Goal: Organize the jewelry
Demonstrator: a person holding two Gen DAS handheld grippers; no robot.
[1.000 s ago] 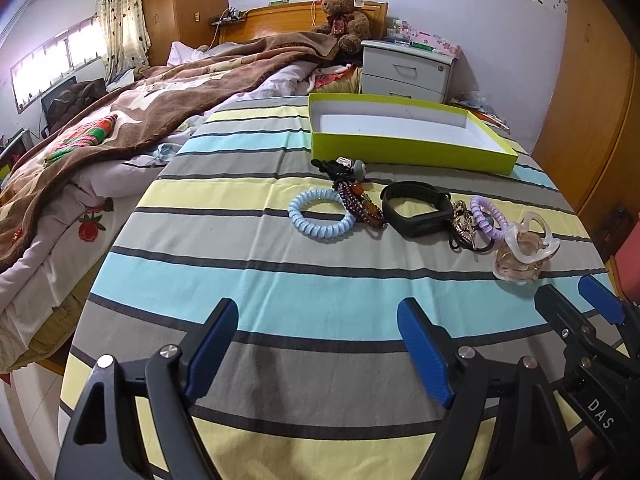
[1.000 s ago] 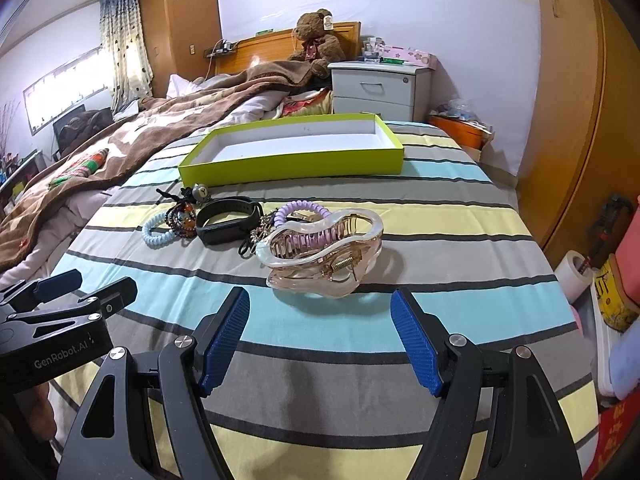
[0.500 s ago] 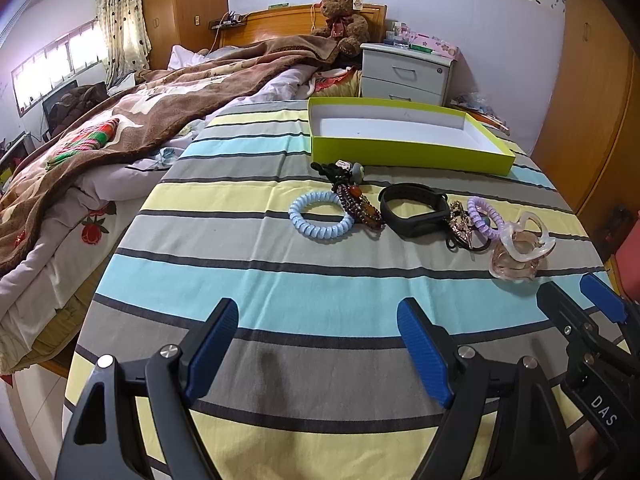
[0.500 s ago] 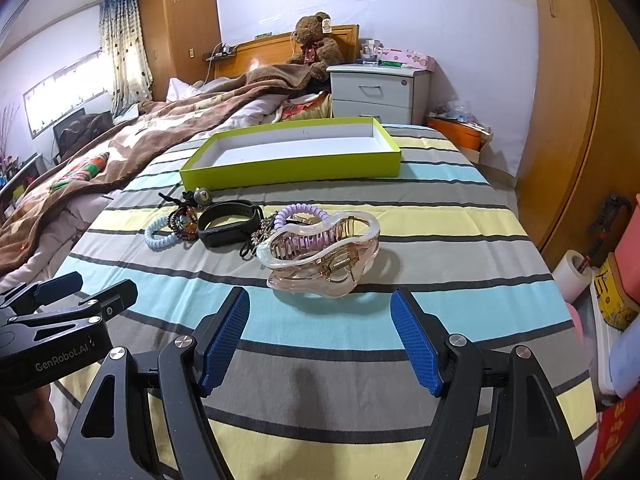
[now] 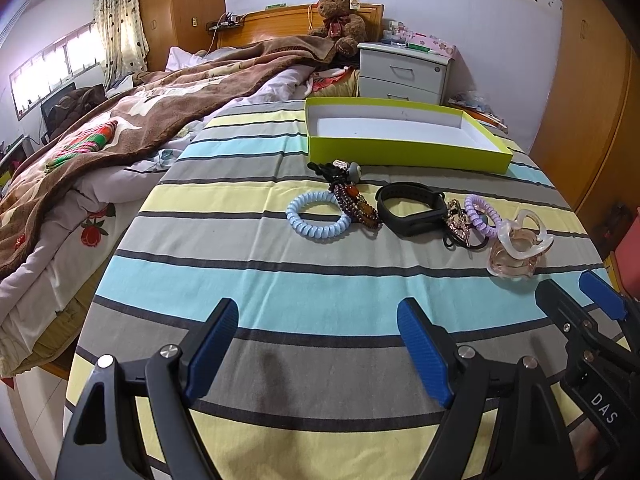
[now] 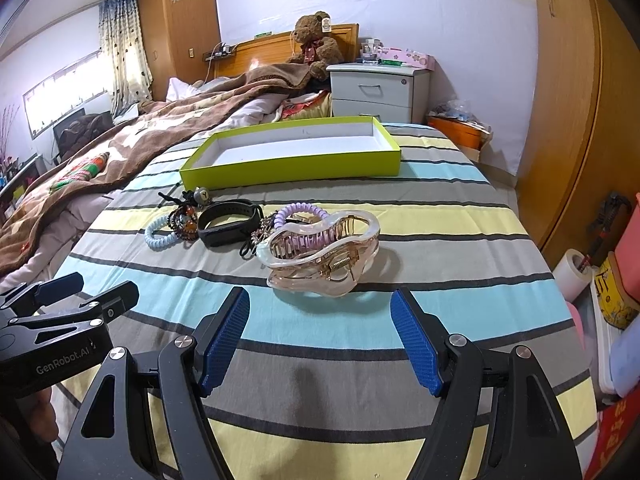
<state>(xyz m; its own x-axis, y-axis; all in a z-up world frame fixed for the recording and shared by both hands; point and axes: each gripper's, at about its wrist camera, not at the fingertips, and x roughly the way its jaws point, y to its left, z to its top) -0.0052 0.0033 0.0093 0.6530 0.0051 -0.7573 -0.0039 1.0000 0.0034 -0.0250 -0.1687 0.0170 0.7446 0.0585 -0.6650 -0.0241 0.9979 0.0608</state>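
- Nearest, the left gripper [image 5: 318,344] and the right gripper [image 6: 320,334] both hang over the striped tabletop [image 5: 320,292] with jaws spread wide and nothing between them.
- Against a second ago, both views have crept only slightly forward; nothing on the cloth has shifted, so I judge sorting has not begun.
- Just beyond the right gripper lies the clear hair claw [image 6: 322,254], centred between its jaws and likely the first pick.
- Behind it runs a row, right to left: purple coil tie [image 6: 302,211], metal trinket [image 6: 262,232], black band [image 6: 228,222], beaded bracelet [image 6: 182,218], blue coil tie [image 6: 160,236], touching or overlapping.
- Farthest sits the green tray [image 6: 292,164], bare inside, where these probably belong.
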